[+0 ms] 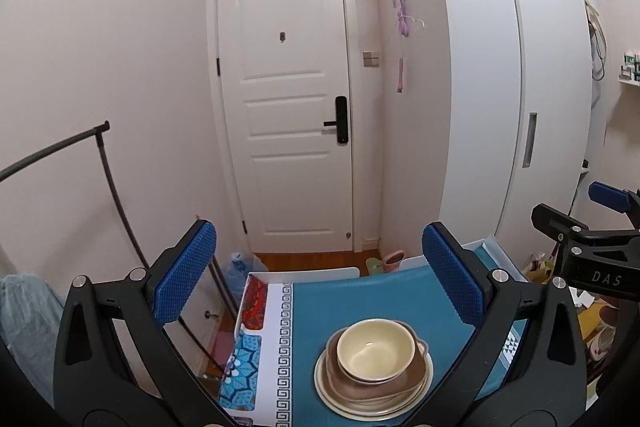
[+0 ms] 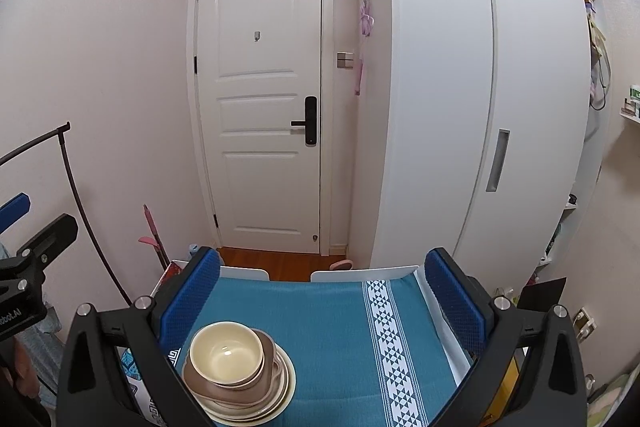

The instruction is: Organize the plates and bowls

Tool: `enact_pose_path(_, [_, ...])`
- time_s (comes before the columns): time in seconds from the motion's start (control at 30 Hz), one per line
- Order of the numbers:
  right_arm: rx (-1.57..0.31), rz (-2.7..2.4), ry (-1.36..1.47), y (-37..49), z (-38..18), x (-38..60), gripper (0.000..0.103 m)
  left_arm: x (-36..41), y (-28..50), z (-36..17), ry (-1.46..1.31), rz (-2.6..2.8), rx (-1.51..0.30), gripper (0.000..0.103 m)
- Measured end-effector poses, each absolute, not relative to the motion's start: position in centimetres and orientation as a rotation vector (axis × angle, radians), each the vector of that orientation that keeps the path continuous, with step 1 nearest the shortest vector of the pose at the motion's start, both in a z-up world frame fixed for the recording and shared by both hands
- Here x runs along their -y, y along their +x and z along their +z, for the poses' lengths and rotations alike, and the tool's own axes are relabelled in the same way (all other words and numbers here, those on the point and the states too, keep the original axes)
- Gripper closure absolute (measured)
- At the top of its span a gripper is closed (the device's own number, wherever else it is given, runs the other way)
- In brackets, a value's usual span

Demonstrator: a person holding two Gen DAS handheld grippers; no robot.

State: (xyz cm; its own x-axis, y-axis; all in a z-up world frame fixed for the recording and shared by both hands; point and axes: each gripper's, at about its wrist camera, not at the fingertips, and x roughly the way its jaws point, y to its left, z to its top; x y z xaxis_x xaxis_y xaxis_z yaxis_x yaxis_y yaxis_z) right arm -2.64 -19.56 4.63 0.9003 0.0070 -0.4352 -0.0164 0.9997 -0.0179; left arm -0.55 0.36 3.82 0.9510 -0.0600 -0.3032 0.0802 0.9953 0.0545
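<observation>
Where the glossy cream bowl (image 1: 375, 350) nests in a brown dish atop round beige plates (image 1: 374, 393), the stack sits near the table's (image 2: 332, 311) front edge on woven teal cloth. Both the left gripper (image 1: 318, 277) and right gripper (image 2: 322, 301) hover above, jaws spread wide, empty.

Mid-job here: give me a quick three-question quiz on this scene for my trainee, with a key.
1. True or false: the cream bowl sits at the top of the stack.
2. What lies straight under the stack? A) bare wood B) blue tablecloth C) red tray
3. Fill in: both the left gripper and the right gripper have their jaws ____ and hold nothing.

Key: 1 true; 2 B; 3 open. Below the bowl, a brown dish rests on cream plates.
</observation>
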Motion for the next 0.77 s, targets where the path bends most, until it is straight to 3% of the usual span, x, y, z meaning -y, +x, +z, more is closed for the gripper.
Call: enact_pose_path(0.77, [-0.479, 0.025, -0.022, -0.2, 3.7, 19.9, 0.001, -0.8, 2.4, 3.2, 0.06, -0.034, -0.324, 0.0])
